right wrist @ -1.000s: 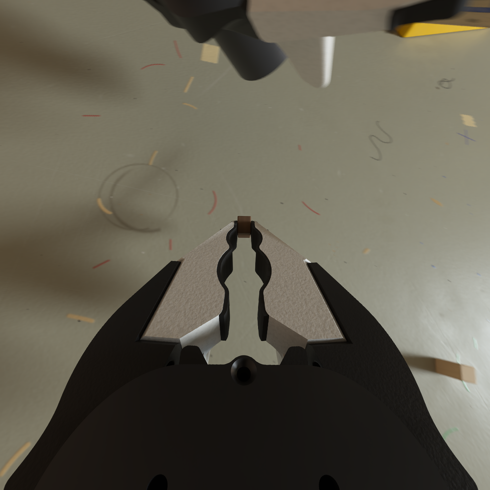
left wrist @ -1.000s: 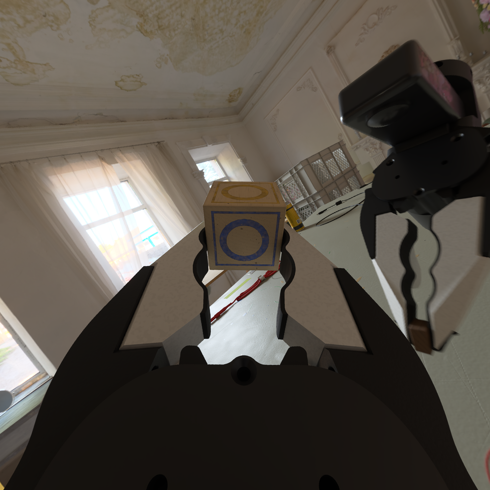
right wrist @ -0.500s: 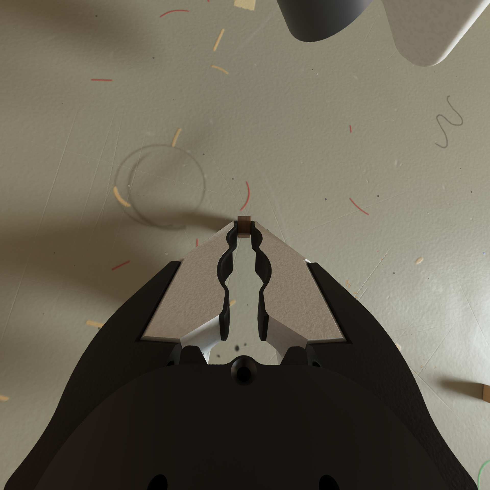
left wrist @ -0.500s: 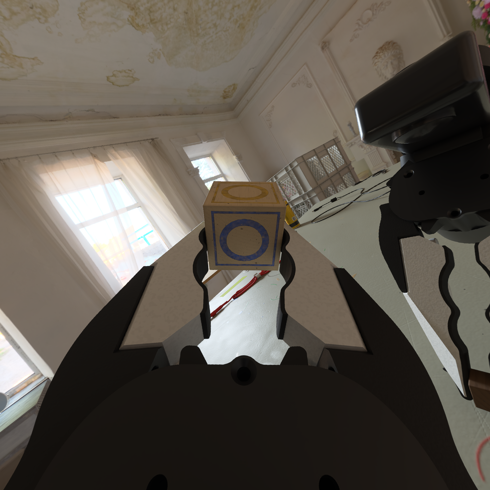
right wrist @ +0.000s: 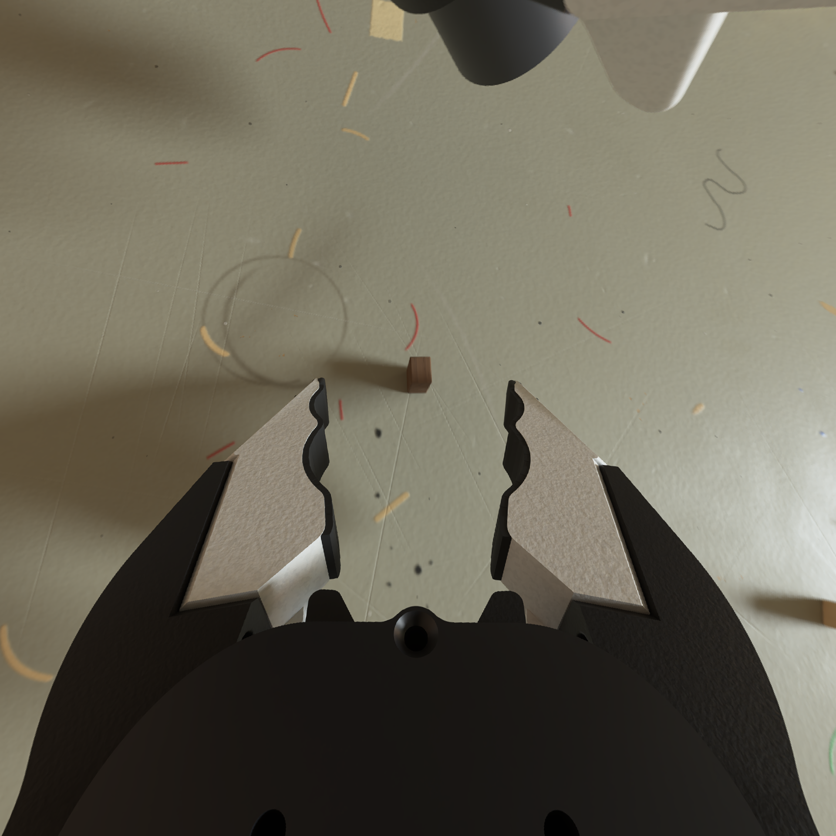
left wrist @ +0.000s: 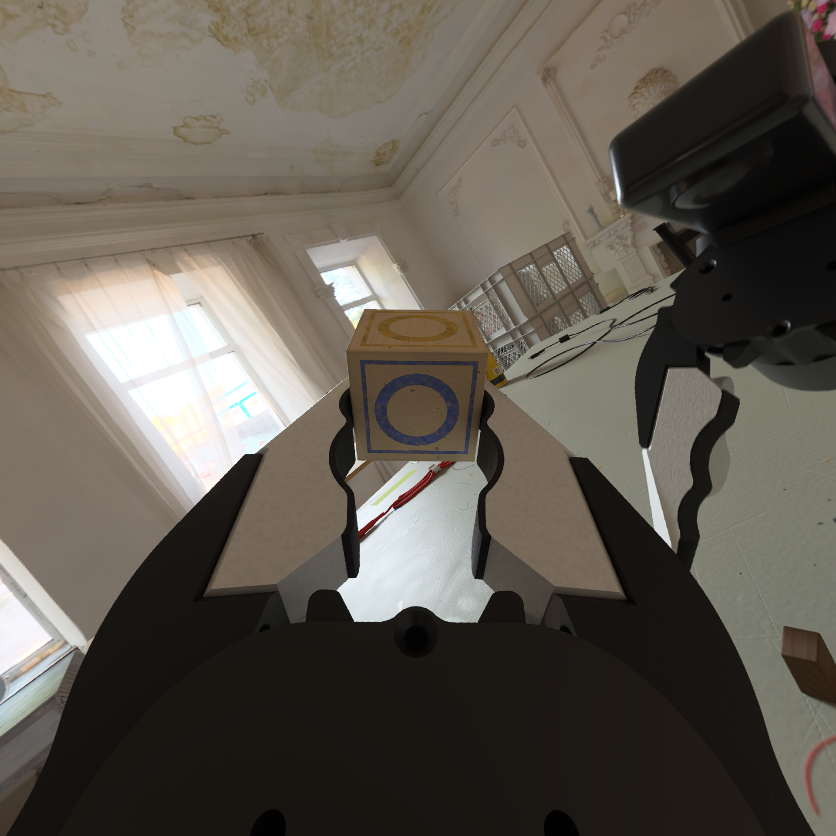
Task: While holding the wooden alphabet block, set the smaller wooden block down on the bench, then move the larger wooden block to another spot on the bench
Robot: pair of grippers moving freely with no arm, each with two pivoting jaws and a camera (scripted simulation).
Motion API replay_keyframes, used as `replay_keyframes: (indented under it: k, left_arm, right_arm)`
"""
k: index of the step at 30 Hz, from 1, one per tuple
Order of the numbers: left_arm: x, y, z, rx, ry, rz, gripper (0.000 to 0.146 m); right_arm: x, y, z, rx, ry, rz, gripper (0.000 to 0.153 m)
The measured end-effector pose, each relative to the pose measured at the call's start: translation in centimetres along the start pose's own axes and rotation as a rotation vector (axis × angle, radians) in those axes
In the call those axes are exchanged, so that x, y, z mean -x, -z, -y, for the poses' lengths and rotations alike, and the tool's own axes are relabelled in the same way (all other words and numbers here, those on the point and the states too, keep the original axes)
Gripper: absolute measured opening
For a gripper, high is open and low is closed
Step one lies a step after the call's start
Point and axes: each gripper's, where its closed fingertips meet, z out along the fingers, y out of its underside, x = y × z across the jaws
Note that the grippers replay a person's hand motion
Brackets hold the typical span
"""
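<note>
In the left wrist view, the left gripper (left wrist: 416,407) sits at frame centre, clamped on the alphabet block (left wrist: 416,409). The block is held by its two side faces between the fingertips, raised above the worktop (left wrist: 769,520), with a blue ring on the face toward the camera and a yellow ring on the top face. At the right edge of that frame the right gripper (left wrist: 692,475) hangs over the worktop, fingers pointing down. Below it, at lower right, the small block (left wrist: 809,662) lies on the worktop, clear of both grippers. Farther back, in the upper right, a black cable (left wrist: 583,339) loops across the worktop in front of stacked grey crates (left wrist: 534,298). A red cord (left wrist: 407,495) shows under the alphabet block, beside a yellow tape strip (left wrist: 393,486).

In the right wrist view, the right gripper (right wrist: 416,389) looks straight down with its jaws spread wide and nothing between them. The small block (right wrist: 419,373) stands on the worktop (right wrist: 588,271) just beyond the fingertips, midway between them, touching neither and casting a shadow to its left. A faint ring mark (right wrist: 276,321) lies to the upper left of it. Red, tan and black flecks scatter around. At the top edge, parts of the left gripper (right wrist: 565,40) overhang the worktop. At the right edge a tan piece (right wrist: 828,614) is cut off; whether it is the larger block, I cannot tell.
</note>
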Motion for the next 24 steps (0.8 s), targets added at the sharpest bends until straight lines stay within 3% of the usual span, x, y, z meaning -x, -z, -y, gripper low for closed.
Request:
replay_keyframes:
  k: [7,15,18,24]
  left_arm:
    - [-0.1,0.0,-0.1,0.002,0.002,-0.005,0.052]
    - [-0.1,-0.1,-0.1,0.003,0.004,-0.005,0.052]
    - [-0.2,-0.1,-0.2,0.007,0.005,-0.007,0.052]
    - [-0.3,-0.1,-0.3,0.009,0.000,-0.011,0.052]
  right_arm:
    - [-2.4,4.6,-1.4,-0.050,-0.057,-0.168,0.077]
    - [-9.7,13.8,-3.9,-0.201,-0.176,-0.699,0.065]
    - [-11.1,16.2,-5.6,-0.203,-0.244,-0.825,0.063]
    - [-11.9,16.1,-7.8,-0.176,-0.366,-0.816,0.055]
